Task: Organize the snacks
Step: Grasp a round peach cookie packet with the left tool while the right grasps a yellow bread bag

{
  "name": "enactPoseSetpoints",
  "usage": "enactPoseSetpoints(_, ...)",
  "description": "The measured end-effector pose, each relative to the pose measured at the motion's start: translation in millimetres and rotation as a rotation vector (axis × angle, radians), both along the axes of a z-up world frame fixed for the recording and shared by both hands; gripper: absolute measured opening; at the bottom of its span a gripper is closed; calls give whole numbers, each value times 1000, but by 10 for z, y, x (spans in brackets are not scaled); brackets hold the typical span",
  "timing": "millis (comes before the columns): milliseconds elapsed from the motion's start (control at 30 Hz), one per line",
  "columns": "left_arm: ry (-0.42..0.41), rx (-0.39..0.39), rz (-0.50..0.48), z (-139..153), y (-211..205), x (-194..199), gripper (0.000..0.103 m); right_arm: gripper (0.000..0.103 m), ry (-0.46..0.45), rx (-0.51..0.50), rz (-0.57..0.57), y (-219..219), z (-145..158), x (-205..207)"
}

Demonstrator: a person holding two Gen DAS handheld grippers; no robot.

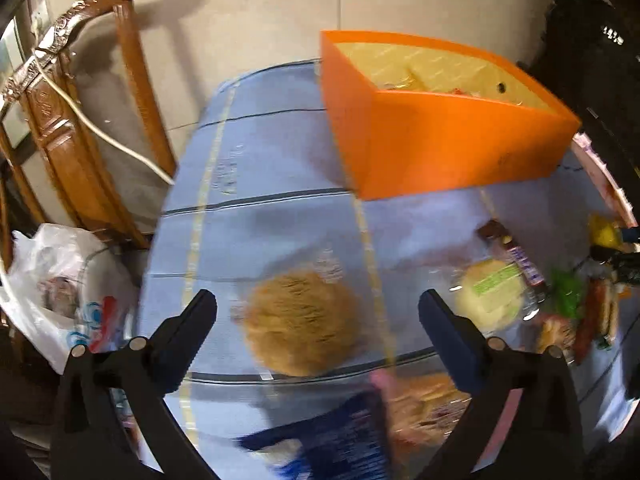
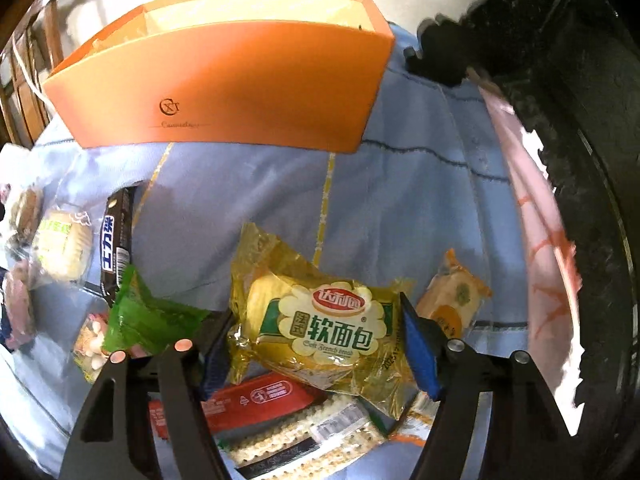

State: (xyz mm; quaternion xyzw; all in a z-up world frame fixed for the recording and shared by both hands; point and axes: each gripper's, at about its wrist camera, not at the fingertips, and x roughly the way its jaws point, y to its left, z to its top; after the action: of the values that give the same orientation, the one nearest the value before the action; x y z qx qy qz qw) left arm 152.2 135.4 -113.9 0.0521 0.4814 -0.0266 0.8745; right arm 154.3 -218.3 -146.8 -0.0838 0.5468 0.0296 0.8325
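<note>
An orange box [image 1: 440,148] with a yellow lining stands open at the far side of the blue cloth table; it also shows in the right wrist view [image 2: 224,92]. My left gripper [image 1: 318,312] is open above a round brown cake in clear wrap [image 1: 300,324]. My right gripper [image 2: 316,340] has its jaws on both sides of a yellow soft-bread packet [image 2: 320,324], touching it and holding it above other snacks. A black chocolate bar [image 2: 118,248], a green packet [image 2: 148,316] and a small orange-wrapped cake [image 2: 452,300] lie nearby.
A wooden chair [image 1: 80,120] and a white plastic bag [image 1: 60,292] are left of the table. A red packet [image 2: 260,400] and cracker packs [image 2: 304,436] lie under the right gripper. A dark blue packet [image 1: 336,440] lies near the left gripper. A pink cloth [image 2: 532,224] edges the table's right side.
</note>
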Motion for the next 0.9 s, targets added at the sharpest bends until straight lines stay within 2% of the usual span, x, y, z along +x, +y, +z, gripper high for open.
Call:
enactPoseSetpoints(33,34,36,-30,-75,12,57,99,73,8,14,-4,-7,-11,-5)
enactPoseSetpoints(133,56,112,-119,-221,-17,123,99,73,24,25,-3,5,-62,1)
enactPoseSetpoints(200,61,134,-246,-309,-96,174,99,73,32,31,2,28,-84,-2)
enactPoseSetpoints(267,59,226,-364,-459,-177,222,99,73,48,50,-2,20,-99,22)
enactPoseSetpoints(300,78,242,-462,-542,-201,247,99,73,51,54,-2,19,-99,27)
enactPoseSetpoints(333,80,250,-506,-562,-206,261,99,73,51,50,1,20,-92,28)
enactPoseSetpoints(400,92,254,-656,-542,-188,300,99,73,42,32,2,33,-51,12)
enactPoseSetpoints(567,140,381,-971,-537,-53,282,99,73,35,14,-34,-40,39,14)
enactPoseSetpoints(633,174,383,-1021,-562,20,353,99,73,35,17,-48,-56,66,-8)
enactPoseSetpoints(733,195,339,-1011,-667,25,533,99,73,32,21,-70,-75,71,-30)
enactPoseSetpoints(833,251,234,-1004,-853,-14,731,99,73,43,37,-100,-92,40,-83)
enactPoseSetpoints(867,247,191,-981,-882,-23,805,99,73,49,44,-113,-103,25,-114)
enactPoseSetpoints(900,280,150,-936,-912,-18,878,98,73,52,38,-122,-114,18,-124)
